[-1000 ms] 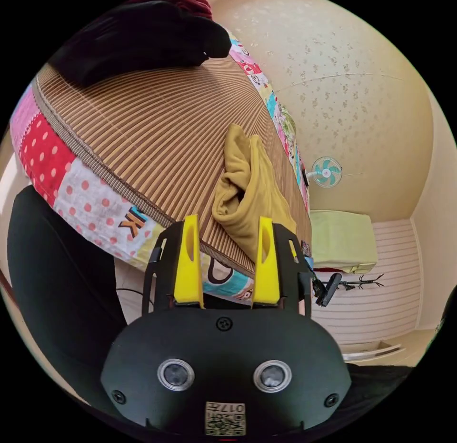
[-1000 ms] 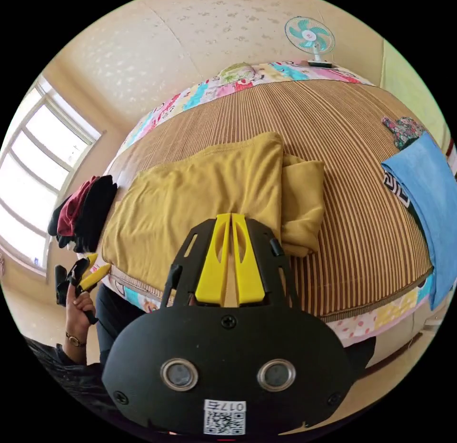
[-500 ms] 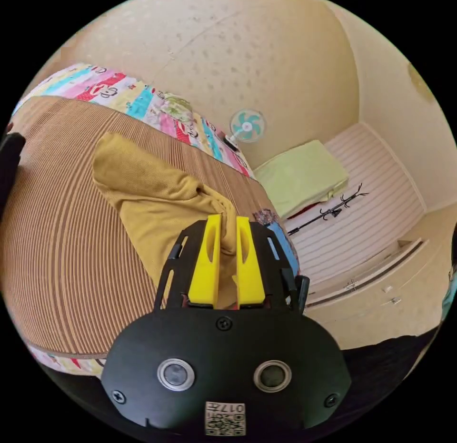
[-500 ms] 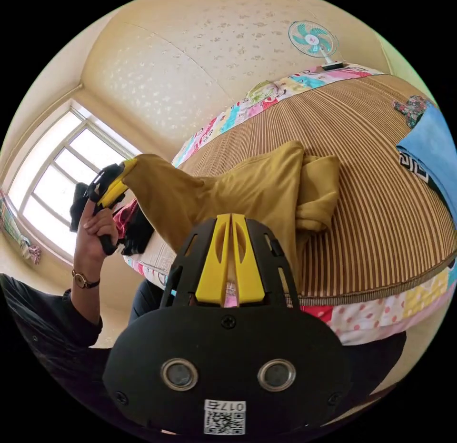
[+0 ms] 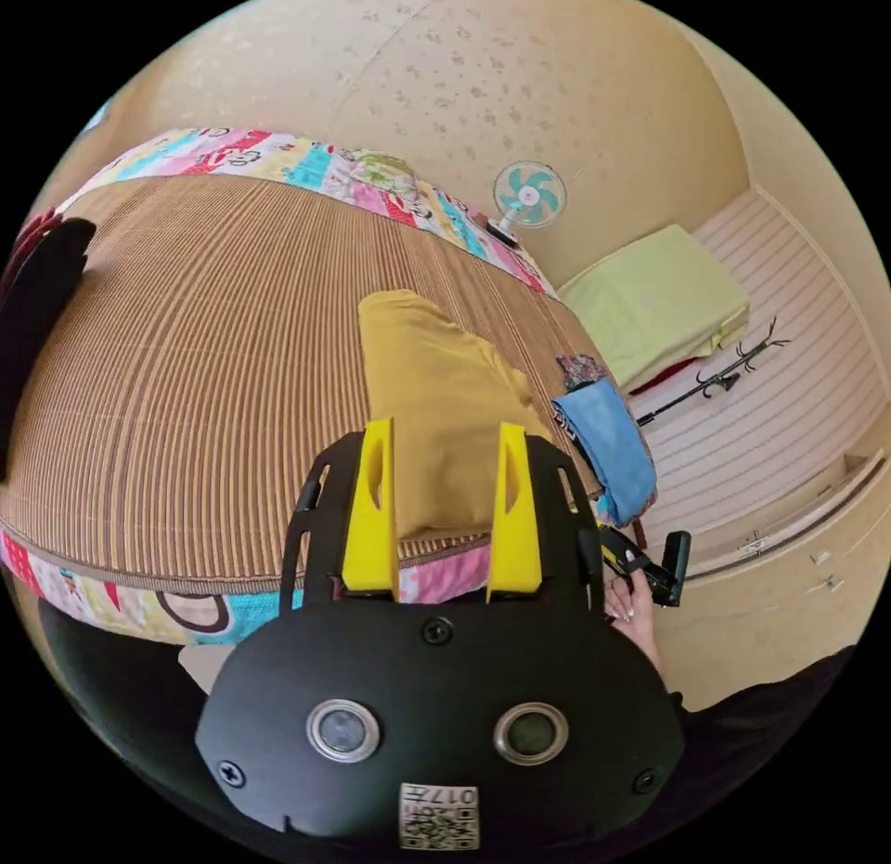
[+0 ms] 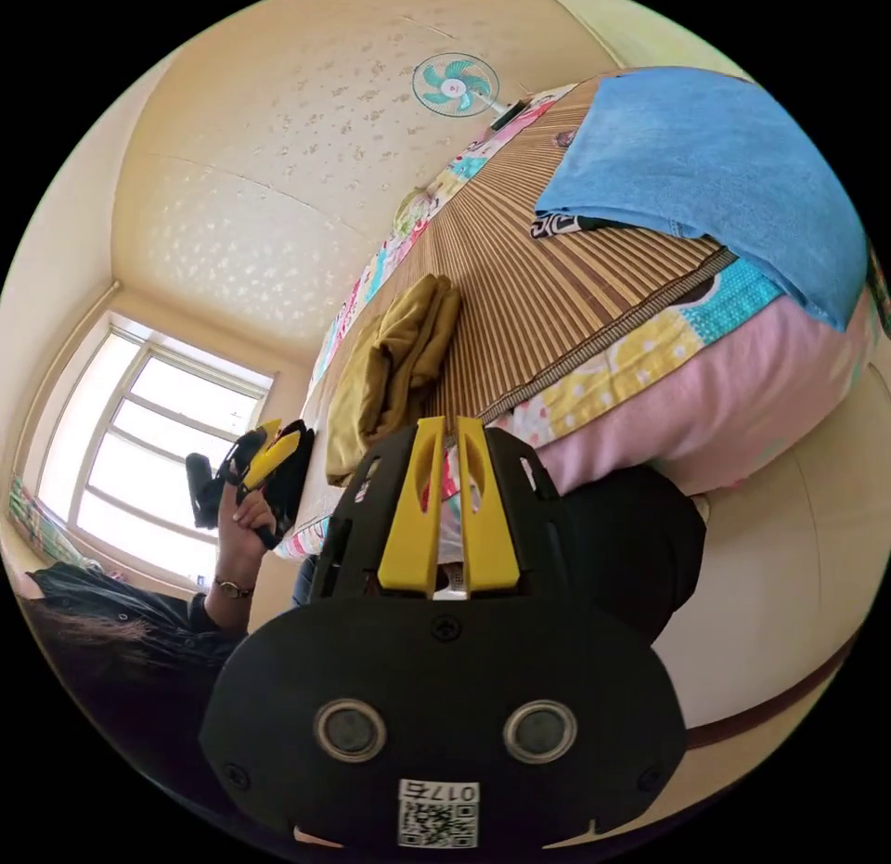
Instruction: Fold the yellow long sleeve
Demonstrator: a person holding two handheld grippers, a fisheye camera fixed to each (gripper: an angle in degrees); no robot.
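One folded bundle, the yellow long sleeve (image 5: 436, 419), lies on the striped mat (image 5: 204, 344) close to the bed's near edge. Free of it, the left gripper (image 5: 444, 479) hovers with jaws spread and empty; the right gripper (image 6: 445, 493), jaws together on nothing, hangs off the bedside. Any careless tug could drag the bundle over that edge or undo its layers. Bare mat spreads beyond; the blue cloth (image 5: 608, 446) lies just beside.

light: bright, soft daylight | source: window (image 6: 148, 456) left of the right claw (image 6: 448, 428), panes blown out white | shadows: faint | focus: sharp, no motion blur | distortion: strong fisheye, bed (image 5: 186, 344) edge bowed, black circular surround
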